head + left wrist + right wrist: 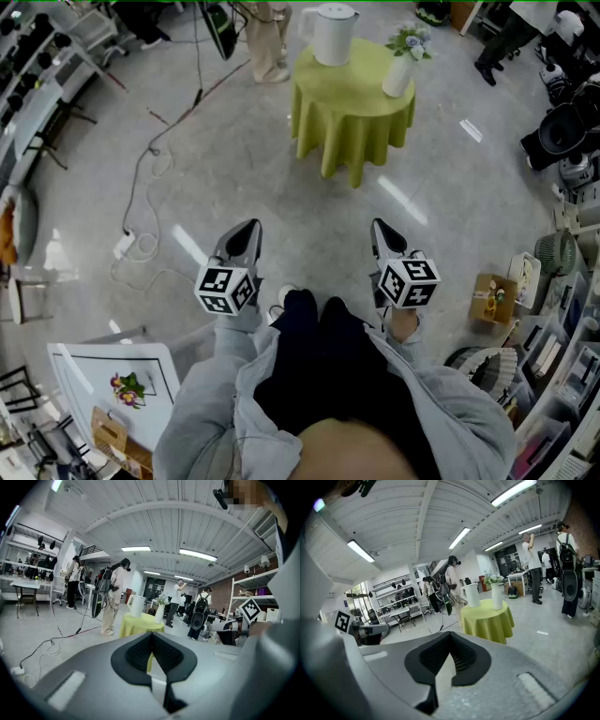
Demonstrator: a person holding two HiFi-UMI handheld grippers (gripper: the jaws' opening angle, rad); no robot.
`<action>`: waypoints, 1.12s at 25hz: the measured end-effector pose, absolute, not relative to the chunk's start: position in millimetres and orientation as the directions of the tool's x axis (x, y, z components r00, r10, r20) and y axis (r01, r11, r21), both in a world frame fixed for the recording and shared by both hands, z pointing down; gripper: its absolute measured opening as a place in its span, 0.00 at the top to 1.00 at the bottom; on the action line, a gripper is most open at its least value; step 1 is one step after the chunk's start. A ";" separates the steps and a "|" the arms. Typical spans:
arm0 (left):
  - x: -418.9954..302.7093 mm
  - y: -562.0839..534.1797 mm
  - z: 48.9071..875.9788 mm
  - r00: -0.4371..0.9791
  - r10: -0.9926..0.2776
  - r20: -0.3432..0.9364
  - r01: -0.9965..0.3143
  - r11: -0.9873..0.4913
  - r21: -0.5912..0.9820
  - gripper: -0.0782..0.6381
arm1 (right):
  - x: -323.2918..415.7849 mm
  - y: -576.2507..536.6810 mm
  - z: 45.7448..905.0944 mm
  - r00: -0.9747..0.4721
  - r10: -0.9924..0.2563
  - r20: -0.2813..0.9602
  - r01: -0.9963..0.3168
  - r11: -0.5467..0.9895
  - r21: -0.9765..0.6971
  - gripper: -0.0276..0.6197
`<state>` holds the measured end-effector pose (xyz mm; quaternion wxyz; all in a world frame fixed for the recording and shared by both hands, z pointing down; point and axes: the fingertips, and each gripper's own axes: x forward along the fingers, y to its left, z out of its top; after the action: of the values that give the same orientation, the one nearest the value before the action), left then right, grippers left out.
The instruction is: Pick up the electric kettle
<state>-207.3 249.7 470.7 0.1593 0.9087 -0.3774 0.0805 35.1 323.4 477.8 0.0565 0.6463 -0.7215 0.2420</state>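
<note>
— Two grippers sit nearest in the head view: left gripper [247, 231] and right gripper [382, 231]. Both are well short of the one electric kettle [332, 34], which stands near one vase [399, 73] on the single green-draped surface [352, 112].
— And the left gripper view?
— Jaws pressed together, nothing between them. The kettle is far ahead. Ceiling lights [197, 554] show here, not from above.
— Right gripper view?
— Jaws meet too, empty. The kettle stands left of the vase.

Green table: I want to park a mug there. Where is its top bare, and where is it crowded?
The table top is bare over its near and left part, bordered by the kettle at the far rim and the vase at the right rim. It is crowded only at those two rims.
</note>
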 end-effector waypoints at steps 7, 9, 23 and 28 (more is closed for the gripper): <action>-185.5 289.8 471.6 0.702 -0.671 0.240 -0.712 -0.659 0.241 0.87 | 62.0 358.8 478.8 -0.162 -0.906 0.392 -0.964 0.061 -0.259 0.95; -181.3 299.3 474.6 0.701 -0.675 0.230 -0.713 -0.652 0.257 0.87 | 67.6 363.5 479.3 -0.166 -0.909 0.382 -0.963 0.065 -0.263 0.95; -187.9 334.9 479.0 0.643 -0.738 0.204 -0.762 -0.592 0.261 0.76 | 69.4 390.5 479.2 -0.197 -0.904 0.380 -0.965 0.110 -0.238 0.95; -179.7 348.7 476.4 0.665 -0.723 0.187 -0.738 -0.597 0.315 0.46 | 67.7 395.3 482.3 -0.229 -0.896 0.380 -0.955 0.130 -0.268 0.95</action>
<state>-179.7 348.7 476.4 0.1853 0.8934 -0.4088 0.0198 67.7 395.3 482.3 0.0633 0.6178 -0.7489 0.2311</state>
